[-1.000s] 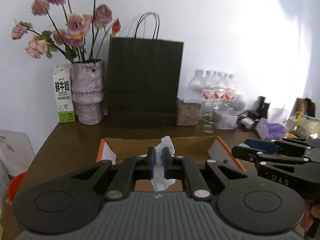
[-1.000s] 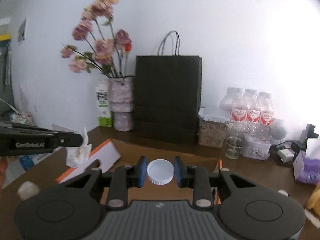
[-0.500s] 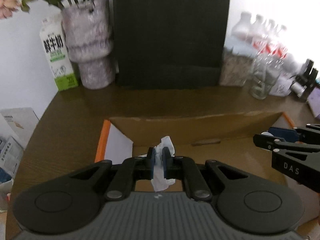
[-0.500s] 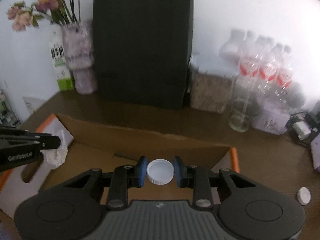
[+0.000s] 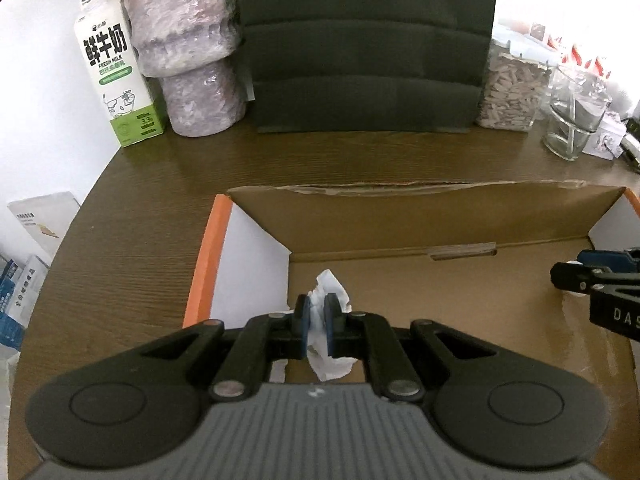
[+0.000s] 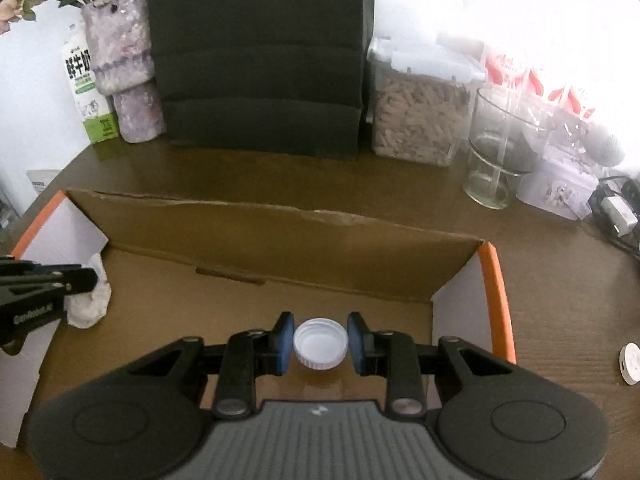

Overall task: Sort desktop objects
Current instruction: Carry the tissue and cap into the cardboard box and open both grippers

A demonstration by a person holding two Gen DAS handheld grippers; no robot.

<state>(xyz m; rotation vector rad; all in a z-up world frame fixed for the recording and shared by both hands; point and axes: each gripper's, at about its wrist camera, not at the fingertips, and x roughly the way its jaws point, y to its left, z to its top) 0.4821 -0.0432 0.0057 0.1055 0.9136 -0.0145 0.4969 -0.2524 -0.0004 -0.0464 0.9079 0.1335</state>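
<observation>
My left gripper (image 5: 316, 312) is shut on a crumpled white tissue (image 5: 330, 364), held over the left part of an open cardboard box (image 5: 400, 224) with orange edges. In the right wrist view the tissue (image 6: 90, 304) hangs at the left gripper's tip above the box floor. My right gripper (image 6: 320, 330) is shut on a white bottle cap (image 6: 320, 343), open side facing the camera, over the right part of the same box (image 6: 280, 232). The right gripper's dark fingers (image 5: 592, 276) show at the right edge of the left wrist view.
Along the back wall stand a milk carton (image 5: 118, 80), a purple vase (image 5: 188, 48), a black paper bag (image 5: 364, 48), a clear container of pellets (image 6: 420, 116), a glass beaker (image 6: 500, 152) and water bottles. A small white disc (image 6: 632, 362) lies right of the box.
Both grippers came forward and down and tilted downward, from near the box's front to over its inside. Each still holds its object; the back wall items look larger and closer.
</observation>
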